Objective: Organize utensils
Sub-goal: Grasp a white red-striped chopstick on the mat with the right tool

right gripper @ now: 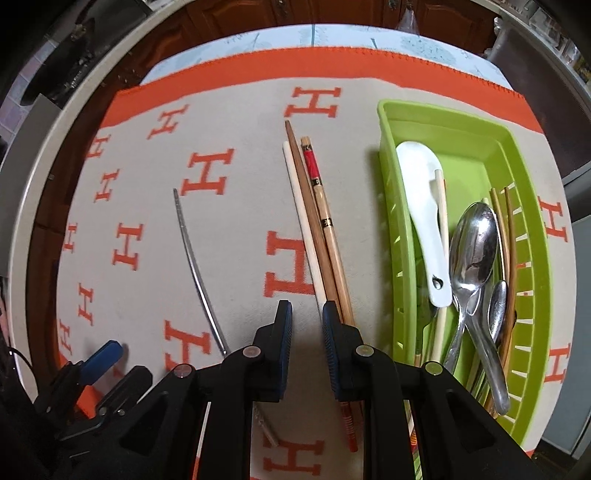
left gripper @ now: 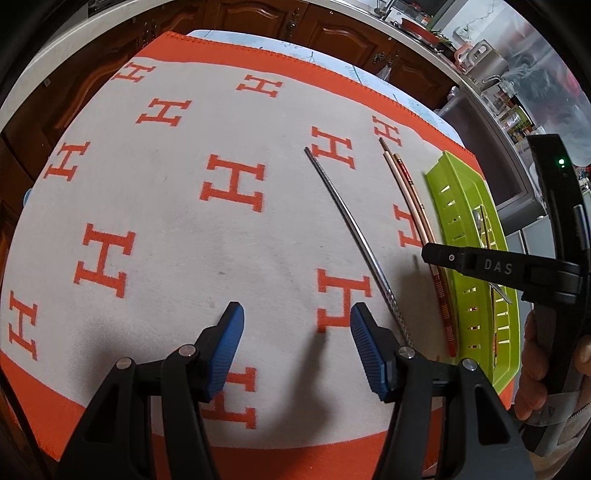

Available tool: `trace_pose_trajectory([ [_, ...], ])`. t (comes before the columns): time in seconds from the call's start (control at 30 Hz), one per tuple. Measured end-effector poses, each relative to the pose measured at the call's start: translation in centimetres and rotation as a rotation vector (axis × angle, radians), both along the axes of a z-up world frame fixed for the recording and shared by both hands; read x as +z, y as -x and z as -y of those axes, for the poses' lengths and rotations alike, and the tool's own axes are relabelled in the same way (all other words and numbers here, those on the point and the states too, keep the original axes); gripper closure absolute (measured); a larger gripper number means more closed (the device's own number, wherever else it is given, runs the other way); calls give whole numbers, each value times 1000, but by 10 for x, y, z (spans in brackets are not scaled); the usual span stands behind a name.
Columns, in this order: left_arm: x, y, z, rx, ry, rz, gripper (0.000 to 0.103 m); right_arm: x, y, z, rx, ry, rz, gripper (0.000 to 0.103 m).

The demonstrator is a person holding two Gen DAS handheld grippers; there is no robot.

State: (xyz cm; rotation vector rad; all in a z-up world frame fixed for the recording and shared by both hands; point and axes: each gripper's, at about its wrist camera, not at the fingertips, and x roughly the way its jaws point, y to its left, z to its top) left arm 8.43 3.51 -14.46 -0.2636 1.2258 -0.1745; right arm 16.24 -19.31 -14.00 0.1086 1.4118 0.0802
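A green slotted tray (right gripper: 402, 236) lies at the right on the orange-and-cream cloth; it holds a white spoon (right gripper: 424, 206), two metal spoons (right gripper: 474, 243) and several chopsticks. Three wooden chopsticks (right gripper: 314, 221) lie side by side left of the tray, also seen in the left wrist view (left gripper: 413, 199). A single metal chopstick (right gripper: 197, 266) lies further left, also in the left wrist view (left gripper: 351, 225). My right gripper (right gripper: 306, 317) is open a little and empty, just above the near ends of the wooden chopsticks. My left gripper (left gripper: 297, 321) is open wide and empty, left of the metal chopstick.
The cloth (left gripper: 184, 206) with orange H marks covers the table. Dark wooden cabinets (left gripper: 332, 33) stand behind it. A counter with pots and jars (left gripper: 487, 70) runs at the far right. The right gripper's body (left gripper: 491, 266) reaches over the tray in the left wrist view.
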Motion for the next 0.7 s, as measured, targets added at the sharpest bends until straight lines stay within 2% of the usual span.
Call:
trace_pose_trajectory([
  [0.23, -3, -3, -3, 1, 8, -12, 45, -11, -3, -9, 4, 27, -13, 86],
  [0.3, -3, -4, -3, 0, 10, -14, 45, -14, -5, -10, 7, 34, -23, 90],
  [0.53, -3, -8, 2, -9, 12, -24, 45, -19, -5, -31, 96, 127, 25, 94],
  [0.57, -2, -8, 3, -9, 14, -26, 45, -19, -4, -33, 105, 130, 35, 97],
  [0.7, -1, -15, 11, -17, 27, -45, 45, -18, 1, -35, 106, 118, 56, 98],
])
